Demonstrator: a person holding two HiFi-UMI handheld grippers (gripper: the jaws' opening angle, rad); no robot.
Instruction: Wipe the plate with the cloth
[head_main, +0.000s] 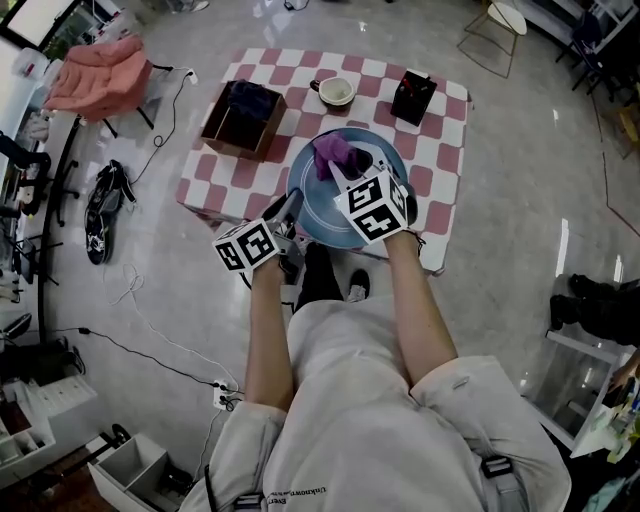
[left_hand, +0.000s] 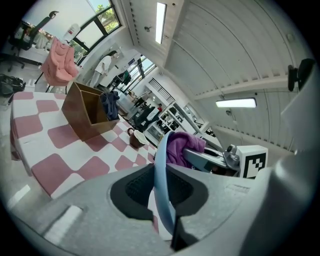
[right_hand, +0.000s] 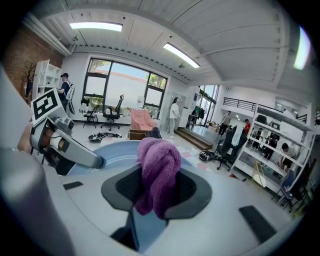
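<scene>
A round blue plate (head_main: 322, 212) lies at the near edge of the red-and-white checked table (head_main: 440, 150). My left gripper (head_main: 288, 208) is shut on the plate's near-left rim; in the left gripper view the blue rim (left_hand: 161, 170) runs edge-on between the jaws of the left gripper (left_hand: 162, 195). My right gripper (head_main: 350, 165) reaches over the plate and is shut on a bunched purple cloth (head_main: 334, 152). In the right gripper view the cloth (right_hand: 159, 172) fills the jaws of the right gripper (right_hand: 157, 187), with the plate (right_hand: 112, 152) beneath it.
A brown open box (head_main: 243, 118) holding dark fabric stands at the table's back left. A cup (head_main: 336, 92) sits at the back middle and a black box (head_main: 413, 97) at the back right. On the floor to the left are a pink chair (head_main: 100, 75), shoes (head_main: 103, 210) and cables.
</scene>
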